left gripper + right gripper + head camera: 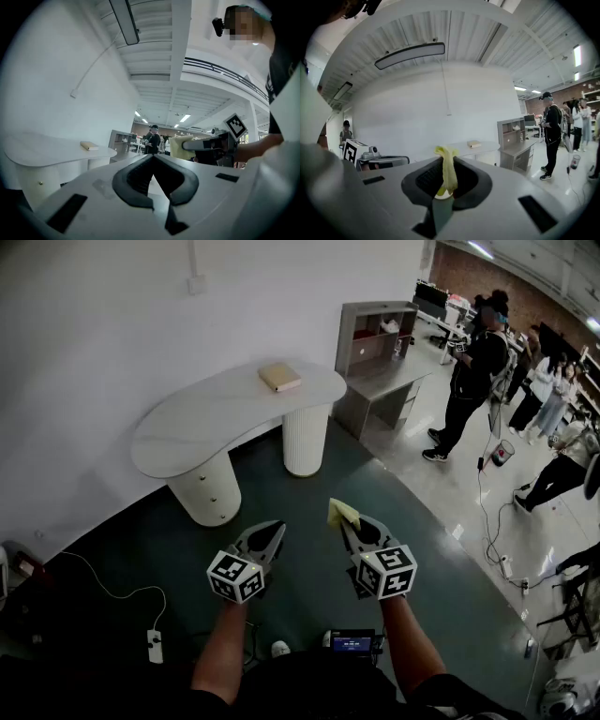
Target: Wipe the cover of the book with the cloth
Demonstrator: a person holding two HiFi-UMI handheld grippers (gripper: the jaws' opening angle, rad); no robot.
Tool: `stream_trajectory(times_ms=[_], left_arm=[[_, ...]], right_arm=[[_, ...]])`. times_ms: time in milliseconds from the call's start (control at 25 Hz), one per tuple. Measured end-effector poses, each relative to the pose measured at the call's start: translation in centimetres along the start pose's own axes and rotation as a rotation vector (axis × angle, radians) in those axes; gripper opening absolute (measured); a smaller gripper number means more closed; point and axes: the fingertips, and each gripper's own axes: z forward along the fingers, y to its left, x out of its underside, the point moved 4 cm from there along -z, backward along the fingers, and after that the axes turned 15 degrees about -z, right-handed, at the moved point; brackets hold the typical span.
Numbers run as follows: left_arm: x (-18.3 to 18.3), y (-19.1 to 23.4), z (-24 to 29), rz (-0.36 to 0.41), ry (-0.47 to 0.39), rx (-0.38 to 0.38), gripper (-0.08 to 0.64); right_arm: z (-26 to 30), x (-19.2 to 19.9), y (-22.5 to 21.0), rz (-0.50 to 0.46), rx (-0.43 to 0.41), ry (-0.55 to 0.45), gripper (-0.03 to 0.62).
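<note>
A tan book point(279, 377) lies flat near the right end of a white curved table point(197, 418), far ahead of both grippers; it also shows small as the book point(89, 146) and the book point(474, 144). My right gripper point(343, 517) is shut on a yellow cloth point(343, 513), which sticks up between its jaws as the cloth point(447, 170). My left gripper point(275, 532) is shut with nothing in it, its jaws meeting at the tip point(153, 157). Both are held in the air over the dark floor, well short of the table.
The table stands on two white ribbed pedestals point(306, 440) against a white wall. A grey desk with shelves point(380, 362) is to its right. Several people point(473, 376) stand at the far right. A power strip and cable point(155, 644) lie on the floor at left.
</note>
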Motion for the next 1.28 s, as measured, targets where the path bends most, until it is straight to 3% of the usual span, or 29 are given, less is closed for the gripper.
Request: stream_trajectory(times_ms=[240, 880, 1280], left_arm=[[0.2, -1.3, 1.0, 0.012, 0.012, 0.004, 0.004], [0.8, -1.3, 2.9, 0.004, 0.015, -0.035, 0.005], [1.3, -1.7, 6.9, 0.010, 0.003, -0.085, 0.004]], right_arm=[[-0.9, -0.2, -1.3, -0.031, 0.015, -0.004, 0.087], [-0.3, 0.5, -3.9, -0.005, 0.003, -0.005, 0.087], [0.5, 1.5, -8.5, -0.001, -0.056, -0.007, 0.087]])
